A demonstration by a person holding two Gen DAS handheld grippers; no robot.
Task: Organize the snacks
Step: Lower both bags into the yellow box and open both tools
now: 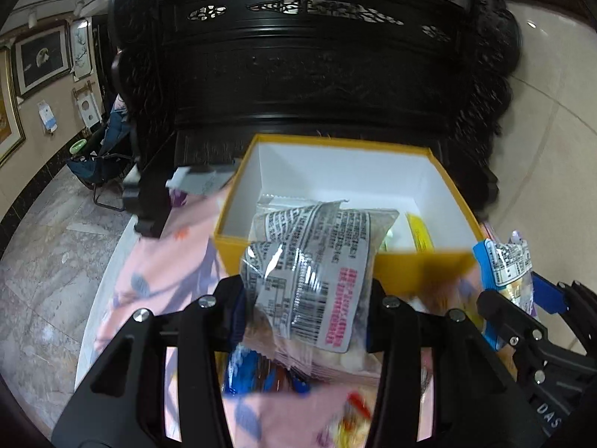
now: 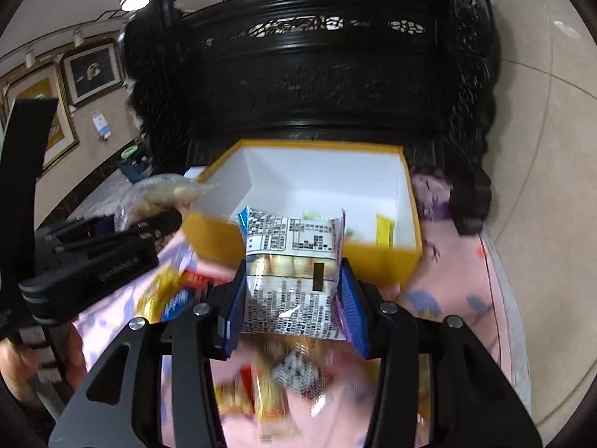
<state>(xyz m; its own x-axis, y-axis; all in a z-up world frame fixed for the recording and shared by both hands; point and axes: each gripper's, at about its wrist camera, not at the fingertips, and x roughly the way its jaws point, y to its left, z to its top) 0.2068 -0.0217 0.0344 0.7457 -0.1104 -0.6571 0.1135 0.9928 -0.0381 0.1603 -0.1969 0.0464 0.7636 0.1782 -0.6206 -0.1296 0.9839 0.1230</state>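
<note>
Both claws are clamped on packets, the left gripper (image 1: 304, 298) on a crumpled clear printed snack bag (image 1: 309, 261), the right gripper (image 2: 294, 308) on a clear biscuit packet (image 2: 293, 268), each just short of the open yellow cardboard box (image 2: 380, 261) ahead.

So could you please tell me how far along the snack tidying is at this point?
Partly done: the yellow box already holds a yellow packet. In hand: the left hand-held gripper grips a clear snack bag, the right hand-held gripper a biscuit pack. Left: loose snacks on the pink cloth.
</note>
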